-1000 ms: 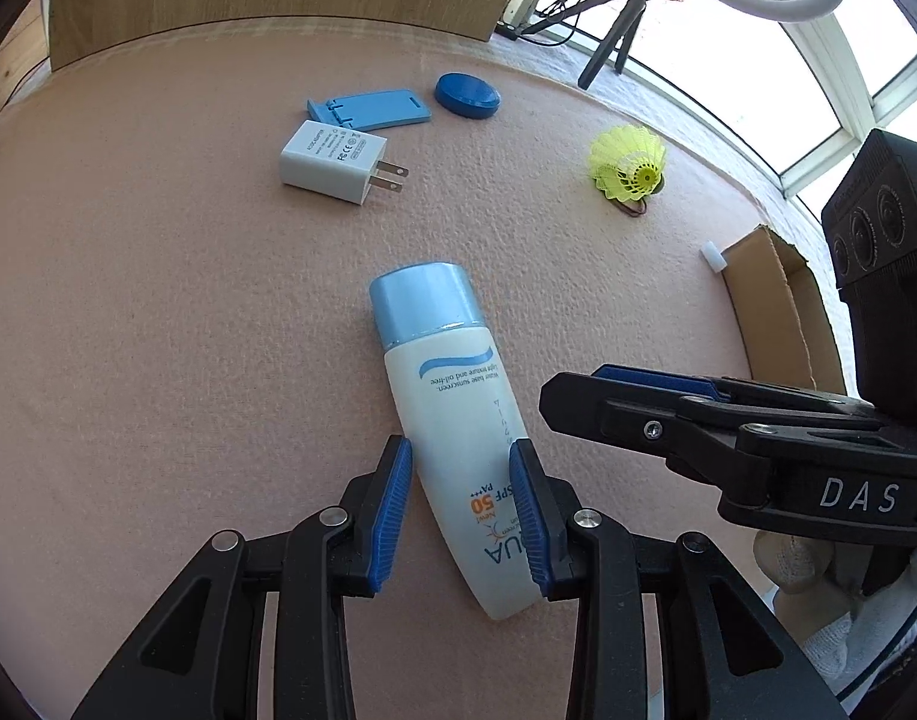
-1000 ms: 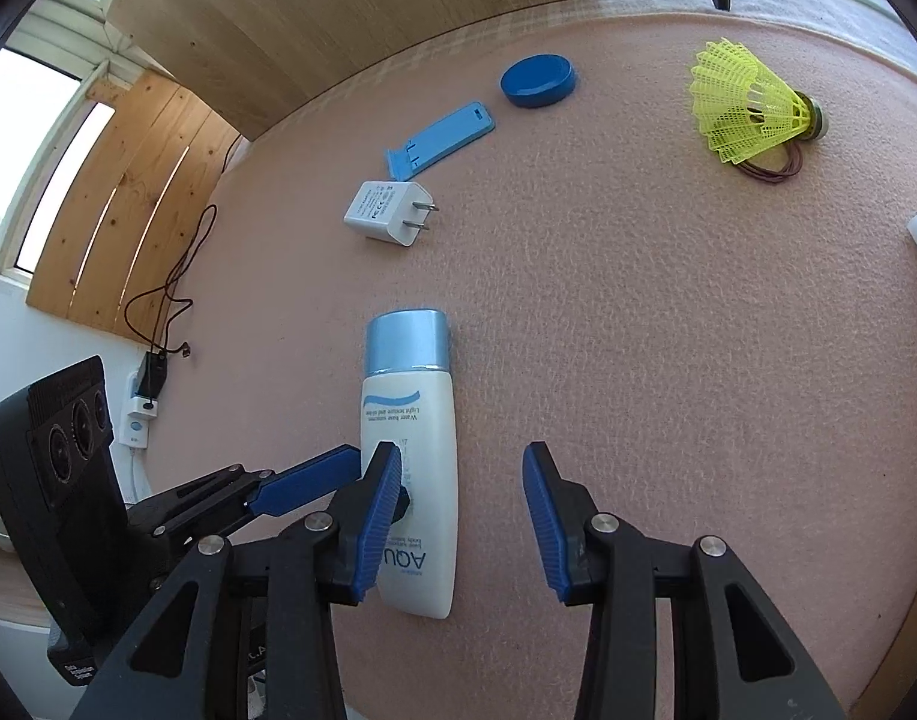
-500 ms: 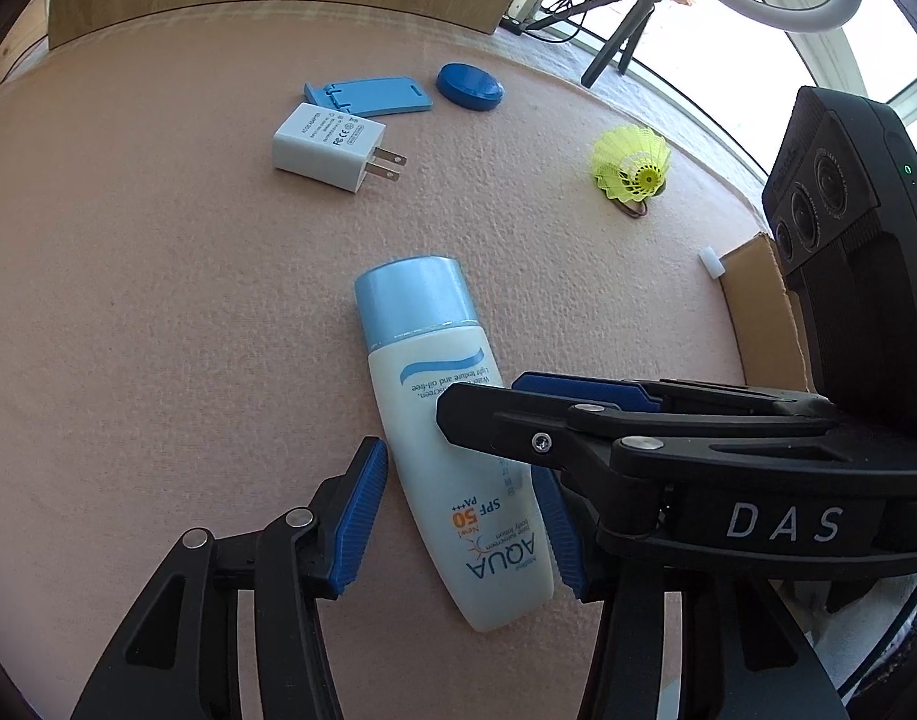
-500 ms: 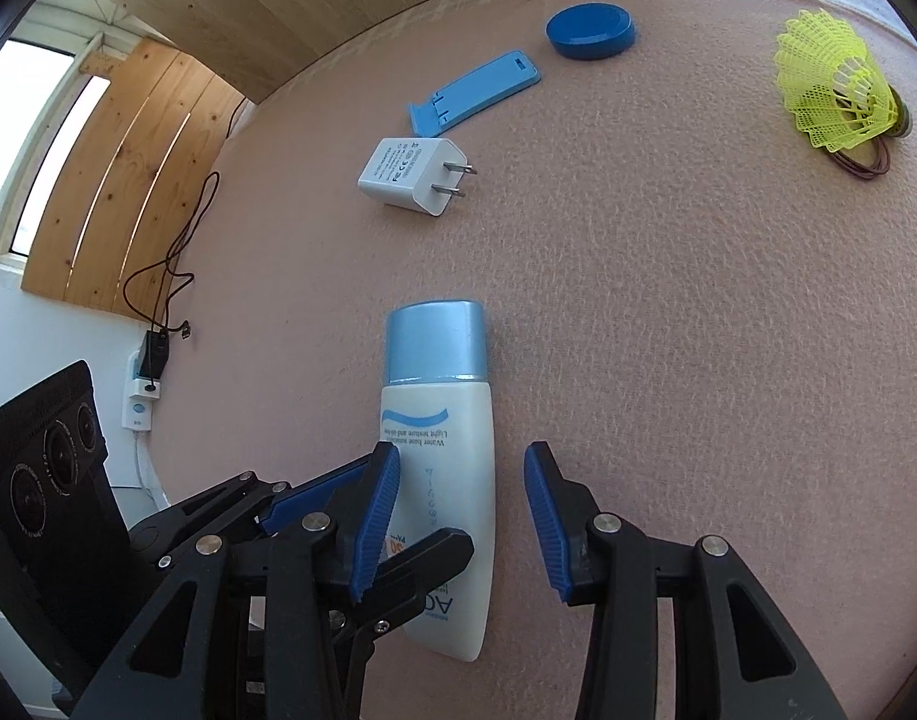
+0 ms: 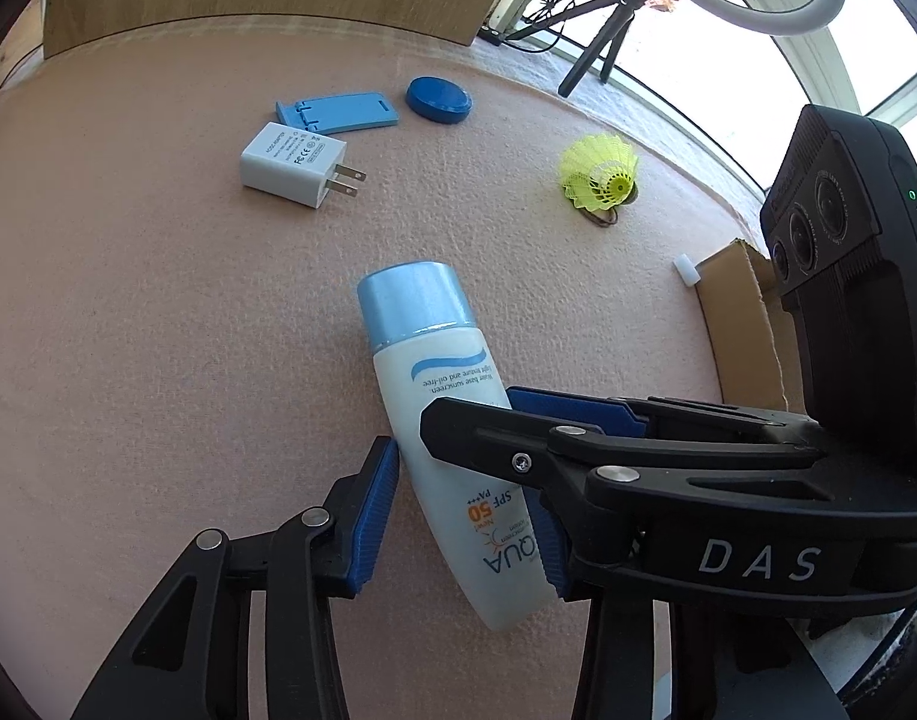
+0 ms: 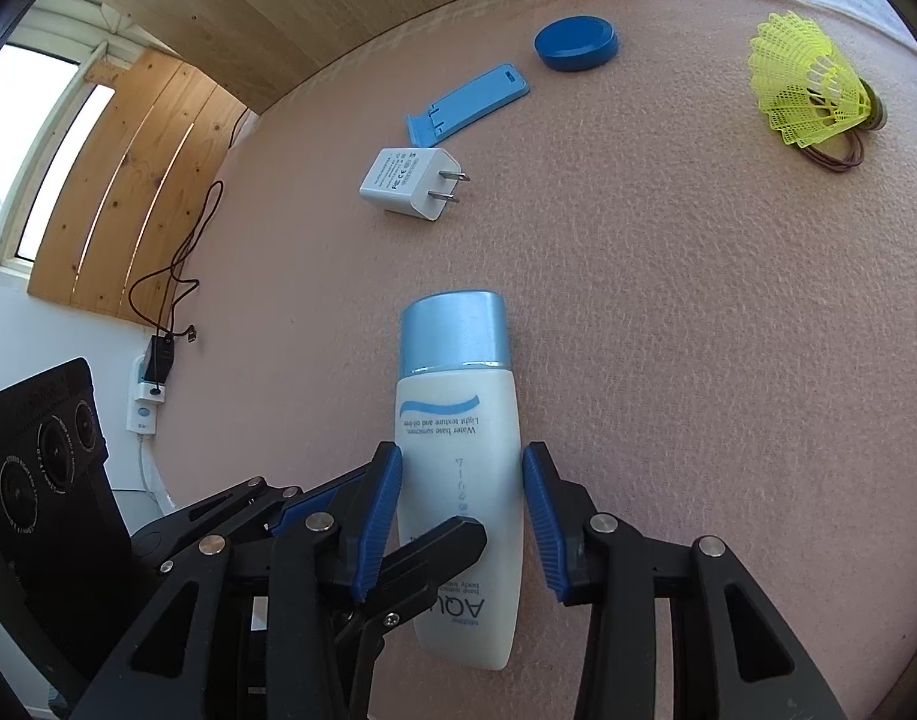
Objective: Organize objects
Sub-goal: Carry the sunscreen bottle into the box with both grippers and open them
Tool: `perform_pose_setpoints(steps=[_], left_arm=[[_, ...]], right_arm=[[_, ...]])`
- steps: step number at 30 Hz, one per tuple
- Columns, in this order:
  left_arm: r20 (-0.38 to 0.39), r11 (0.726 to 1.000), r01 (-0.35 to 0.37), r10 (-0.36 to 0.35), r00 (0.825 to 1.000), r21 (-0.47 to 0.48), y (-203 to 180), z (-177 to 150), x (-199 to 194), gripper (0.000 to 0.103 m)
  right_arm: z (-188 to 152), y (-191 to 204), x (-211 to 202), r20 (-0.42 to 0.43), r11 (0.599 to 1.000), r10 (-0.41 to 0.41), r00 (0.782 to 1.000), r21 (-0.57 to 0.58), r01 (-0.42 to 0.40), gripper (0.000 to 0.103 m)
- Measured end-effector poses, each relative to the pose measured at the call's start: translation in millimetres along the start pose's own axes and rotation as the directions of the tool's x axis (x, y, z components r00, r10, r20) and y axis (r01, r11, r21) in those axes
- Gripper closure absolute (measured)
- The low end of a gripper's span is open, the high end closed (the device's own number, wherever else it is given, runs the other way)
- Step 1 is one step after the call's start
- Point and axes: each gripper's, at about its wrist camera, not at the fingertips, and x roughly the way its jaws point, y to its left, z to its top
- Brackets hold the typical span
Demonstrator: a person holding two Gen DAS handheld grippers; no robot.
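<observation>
Here both claws straddle the sunscreen bottle (image 6: 458,480) lying on the pink surface (image 6: 698,360): the left claw (image 5: 458,516), just closing, apparently touches it; the right claw (image 6: 461,516) sits narrowly open around it.

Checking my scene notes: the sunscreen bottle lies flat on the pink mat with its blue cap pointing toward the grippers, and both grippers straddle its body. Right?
Not quite. In the right wrist view the sunscreen bottle lies with its blue cap pointing away from the grippers; the rest stands.
</observation>
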Motion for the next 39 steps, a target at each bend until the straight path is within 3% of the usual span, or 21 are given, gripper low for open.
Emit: perform_pose_setpoints(steps=[15, 26, 39], left_arm=[[0.037, 0.985, 0.058, -0.065, 0.997, 0.162, -111.1, 15.5, -2.4, 0.058], [0.014, 0.947, 0.137, -0.148, 0.989, 0.289, -213.0, 25.4, 23.6, 0.058], [-0.045, 0.9, 0.208, -0.206, 0.977, 0.383, -319.3, 23.9, 74.9, 0.058]], right_arm=[[-26.3, -46.1, -93.3, 0.169, 0.996, -0.045, 0.985, 0.082, 0.031, 0.066], [-48.3, -109.4, -167.2, 0.28, 0.983, -0.121, 0.952, 0.166, 0.076, 0.066], [-70.6, -194.8, -227.8, 0.33, 0.951, -0.219, 0.918, 0.282, 0.126, 0.067]])
